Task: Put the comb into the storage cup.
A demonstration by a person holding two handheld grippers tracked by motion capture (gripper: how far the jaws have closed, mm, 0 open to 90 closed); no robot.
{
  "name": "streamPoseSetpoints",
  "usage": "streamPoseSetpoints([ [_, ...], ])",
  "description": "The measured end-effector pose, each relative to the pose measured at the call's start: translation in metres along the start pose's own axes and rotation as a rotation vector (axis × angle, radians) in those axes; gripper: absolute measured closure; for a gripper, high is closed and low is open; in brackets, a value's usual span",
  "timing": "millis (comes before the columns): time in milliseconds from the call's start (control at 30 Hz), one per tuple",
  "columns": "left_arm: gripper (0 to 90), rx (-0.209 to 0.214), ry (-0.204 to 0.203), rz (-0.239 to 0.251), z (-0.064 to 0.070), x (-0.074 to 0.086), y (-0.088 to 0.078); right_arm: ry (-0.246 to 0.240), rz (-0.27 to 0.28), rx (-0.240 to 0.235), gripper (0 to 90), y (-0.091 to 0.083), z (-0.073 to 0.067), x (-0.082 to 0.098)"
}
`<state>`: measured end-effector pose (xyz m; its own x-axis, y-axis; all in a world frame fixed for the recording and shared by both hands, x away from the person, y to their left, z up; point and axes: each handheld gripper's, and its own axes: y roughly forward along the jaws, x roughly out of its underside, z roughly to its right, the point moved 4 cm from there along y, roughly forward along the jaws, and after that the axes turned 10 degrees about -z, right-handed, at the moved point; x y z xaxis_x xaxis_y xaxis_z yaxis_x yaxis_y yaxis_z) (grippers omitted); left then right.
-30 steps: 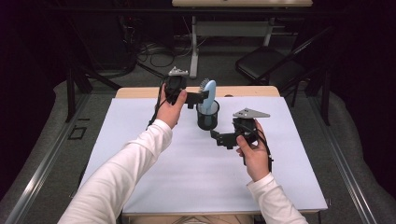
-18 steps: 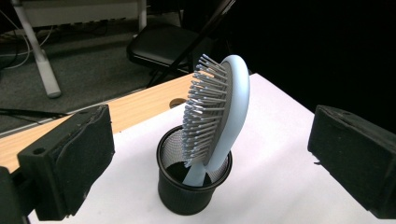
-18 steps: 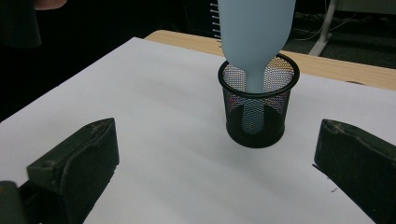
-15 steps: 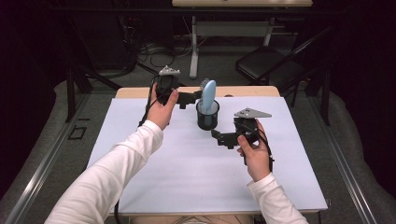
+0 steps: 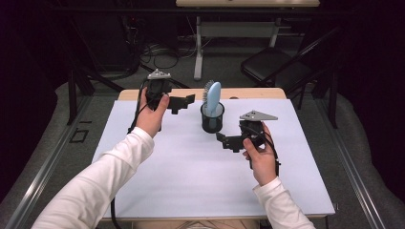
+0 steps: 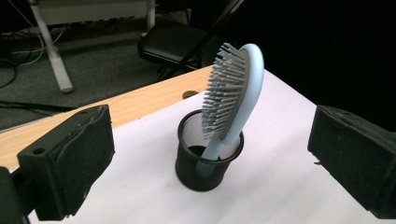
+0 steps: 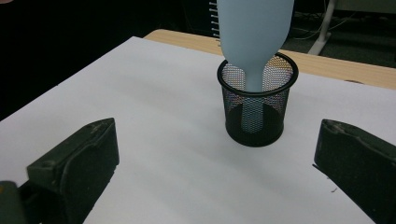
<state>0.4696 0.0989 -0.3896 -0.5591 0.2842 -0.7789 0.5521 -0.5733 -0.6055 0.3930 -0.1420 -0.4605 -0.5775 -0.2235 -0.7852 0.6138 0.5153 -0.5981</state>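
Nearest us, the right tool (image 5: 224, 141) sits low over the white bench (image 5: 191, 176), jaws spread wide, gripping nothing, pointed at the black mesh cup (image 5: 212, 117) just beyond it. The cup stands upright mid-bench, a pale blue hairbrush (image 5: 213, 97) propped in it handle-down, head leaning on the rim. Farther back, the left tool (image 5: 183, 102) is held above the bench's far edge, jaws also wide apart and empty, well clear of the cup.
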Motion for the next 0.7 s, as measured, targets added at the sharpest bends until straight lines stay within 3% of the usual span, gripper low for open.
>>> streamPoseSetpoints([
  [233,0.5,-0.022,-0.005,-0.003,-0.012,0.013,-0.016,-0.004,0.001,-0.001,0.0,0.0,-0.001,0.0],
  [533,0.5,0.011,-0.026,0.007,-0.016,0.028,-0.029,-0.006,0.001,0.004,0.0,0.0,-0.001,0.0],
  [700,0.5,0.006,-0.025,0.015,-0.019,0.036,-0.034,-0.005,-0.001,0.005,0.0,0.0,-0.002,0.0],
])
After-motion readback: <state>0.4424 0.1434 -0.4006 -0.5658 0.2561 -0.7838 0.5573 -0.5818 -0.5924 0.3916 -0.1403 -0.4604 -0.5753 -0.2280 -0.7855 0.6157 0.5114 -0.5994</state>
